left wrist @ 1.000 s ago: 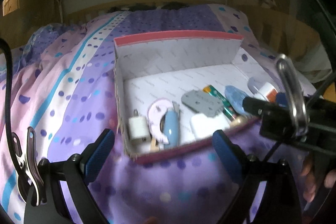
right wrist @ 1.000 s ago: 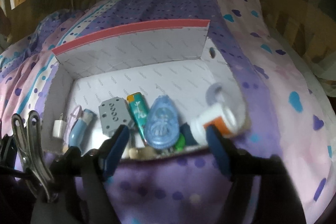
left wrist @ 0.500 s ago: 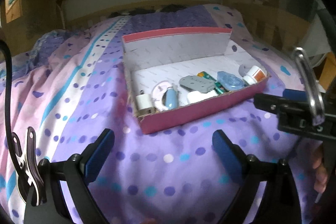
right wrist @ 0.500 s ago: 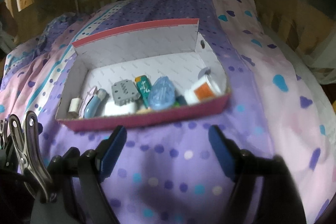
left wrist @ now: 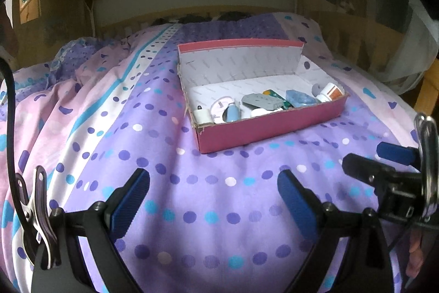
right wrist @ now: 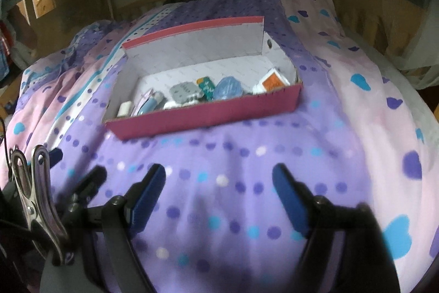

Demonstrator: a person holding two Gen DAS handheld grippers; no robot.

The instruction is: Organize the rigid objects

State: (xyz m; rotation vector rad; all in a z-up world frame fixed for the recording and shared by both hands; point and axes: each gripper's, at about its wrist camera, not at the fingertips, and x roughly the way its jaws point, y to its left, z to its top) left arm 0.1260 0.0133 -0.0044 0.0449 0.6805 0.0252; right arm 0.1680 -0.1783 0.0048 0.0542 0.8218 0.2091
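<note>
On the purple dotted bedspread (left wrist: 219, 199), both the left tool (left wrist: 214, 197) and right tool (right wrist: 219, 194) are hovering released and empty, leaving the filled pink cardboard box (left wrist: 269, 128) undisturbed.

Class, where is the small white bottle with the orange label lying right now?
In both wrist views the small white bottle with the orange label lies inside the pink cardboard box, at its right end, beside the translucent blue oval case.

A pink box (left wrist: 270, 125) sat on the purple dotted bedspread (left wrist: 170, 169), holding small items along its near wall. The left gripper (left wrist: 214, 197) hung with jaws wide apart and empty; the right gripper (left wrist: 384, 169) showed at the bedspread's right edge.
</note>
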